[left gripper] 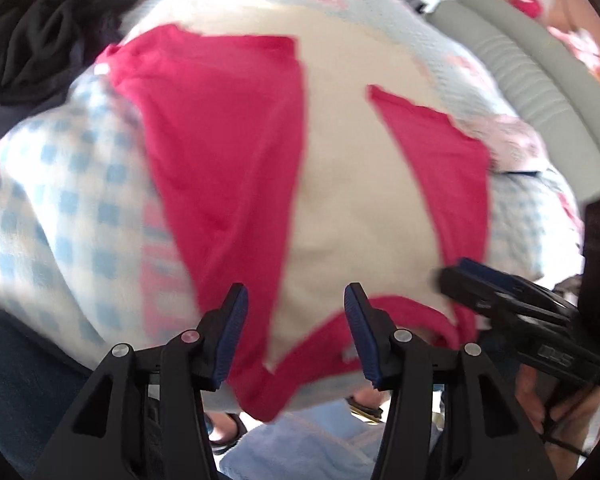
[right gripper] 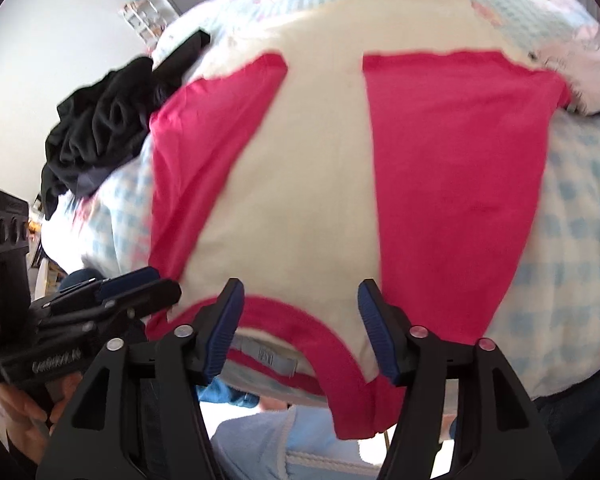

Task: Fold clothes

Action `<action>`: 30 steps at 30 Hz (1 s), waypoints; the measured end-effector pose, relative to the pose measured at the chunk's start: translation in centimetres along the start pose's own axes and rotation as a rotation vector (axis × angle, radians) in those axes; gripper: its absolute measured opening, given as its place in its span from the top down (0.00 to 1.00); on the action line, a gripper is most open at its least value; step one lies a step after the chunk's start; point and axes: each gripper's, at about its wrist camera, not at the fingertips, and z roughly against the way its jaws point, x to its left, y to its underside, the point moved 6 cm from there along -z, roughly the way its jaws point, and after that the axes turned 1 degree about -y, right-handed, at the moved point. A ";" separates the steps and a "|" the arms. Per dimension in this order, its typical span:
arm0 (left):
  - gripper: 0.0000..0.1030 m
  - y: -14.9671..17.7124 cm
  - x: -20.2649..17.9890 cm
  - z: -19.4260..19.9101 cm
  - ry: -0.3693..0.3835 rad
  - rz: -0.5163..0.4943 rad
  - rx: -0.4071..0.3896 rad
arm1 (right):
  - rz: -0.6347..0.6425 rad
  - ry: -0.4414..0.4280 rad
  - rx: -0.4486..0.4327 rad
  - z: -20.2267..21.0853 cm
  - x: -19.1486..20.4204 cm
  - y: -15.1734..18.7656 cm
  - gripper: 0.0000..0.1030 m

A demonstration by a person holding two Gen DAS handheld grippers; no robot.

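A cream shirt with pink sleeves and pink collar (left gripper: 340,200) (right gripper: 300,184) lies spread flat on a bed, collar toward me. My left gripper (left gripper: 296,320) is open, its jaws apart just above the near left of the collar, holding nothing. My right gripper (right gripper: 300,316) is open over the collar and its label, holding nothing. The right gripper also shows at the right of the left wrist view (left gripper: 500,292); the left gripper shows at the left of the right wrist view (right gripper: 112,292).
A blue-and-white checked quilt (left gripper: 72,200) (right gripper: 572,220) covers the bed. A crumpled black garment (left gripper: 48,36) (right gripper: 100,120) lies at the shirt's far left. A grey ribbed headboard (left gripper: 540,80) curves at right. Light blue fabric (right gripper: 268,440) hangs below the near edge.
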 end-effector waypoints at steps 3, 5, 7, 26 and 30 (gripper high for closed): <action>0.50 0.8 0.5 -1.5 0.004 0.032 0.051 | -0.025 0.047 0.017 -0.4 -1.4 0.0 0.38; 0.50 1.7 0.5 -1.5 -0.011 0.014 0.056 | -0.048 0.074 0.060 -1.4 -2.5 0.6 0.38; 0.49 2.2 -0.7 -1.9 -0.011 -0.002 0.062 | -0.043 0.085 0.089 -2.3 -2.9 1.1 0.38; 0.49 -5.7 10.0 4.7 0.049 0.133 -0.159 | 0.117 -0.002 0.103 -4.4 3.9 -4.2 0.37; 0.49 -8.4 10.1 3.7 0.066 0.102 -0.179 | 0.158 -0.017 0.094 -6.6 6.2 -7.6 0.37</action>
